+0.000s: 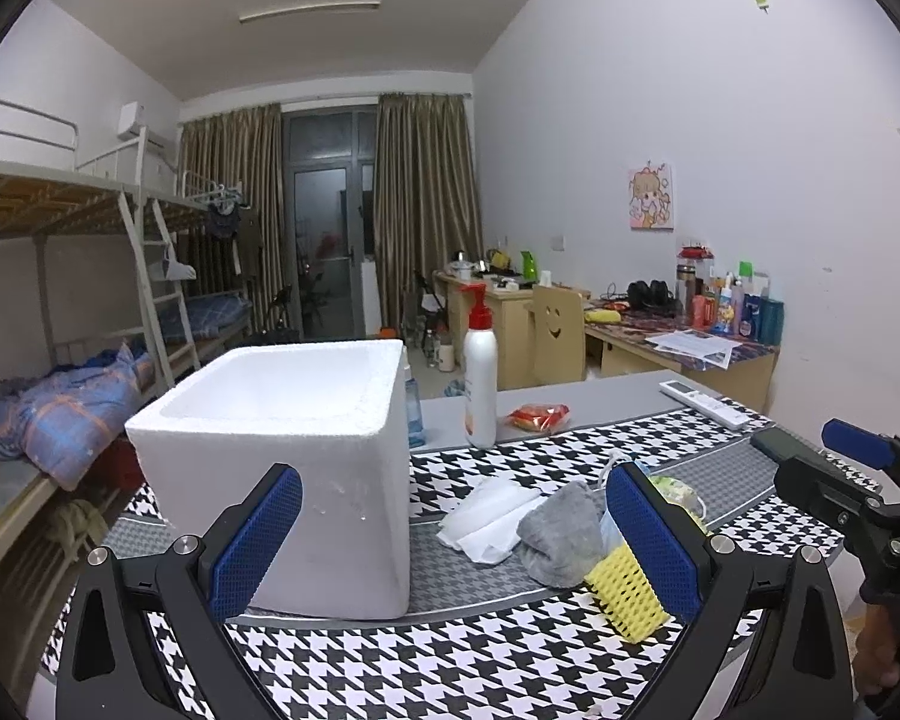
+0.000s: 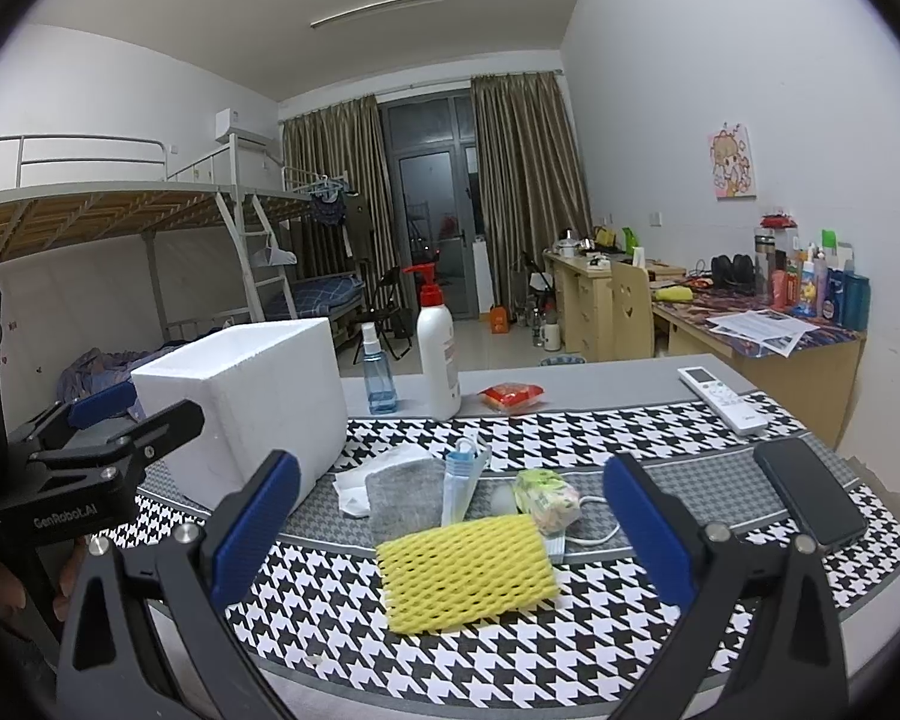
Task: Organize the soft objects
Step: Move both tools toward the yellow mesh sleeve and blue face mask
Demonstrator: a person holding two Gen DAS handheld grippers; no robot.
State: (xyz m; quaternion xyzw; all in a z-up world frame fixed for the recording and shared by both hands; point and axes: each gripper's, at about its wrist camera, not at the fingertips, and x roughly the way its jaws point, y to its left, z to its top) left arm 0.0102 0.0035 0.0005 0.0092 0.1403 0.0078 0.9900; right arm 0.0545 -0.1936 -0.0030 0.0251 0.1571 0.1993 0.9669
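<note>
Here the yellow foam net (image 2: 467,572) lies between the open right tool (image 2: 450,516).

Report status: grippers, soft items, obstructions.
Left gripper open, empty. Right gripper open, empty. Yellow foam net, grey cloth, masks loose beside foam box. Phone off right; path clear.

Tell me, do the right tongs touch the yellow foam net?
Apart. In the right wrist view, the right tongs stand open, and the yellow foam net lies flat between the fingers with tablecloth visible on both sides.
</note>
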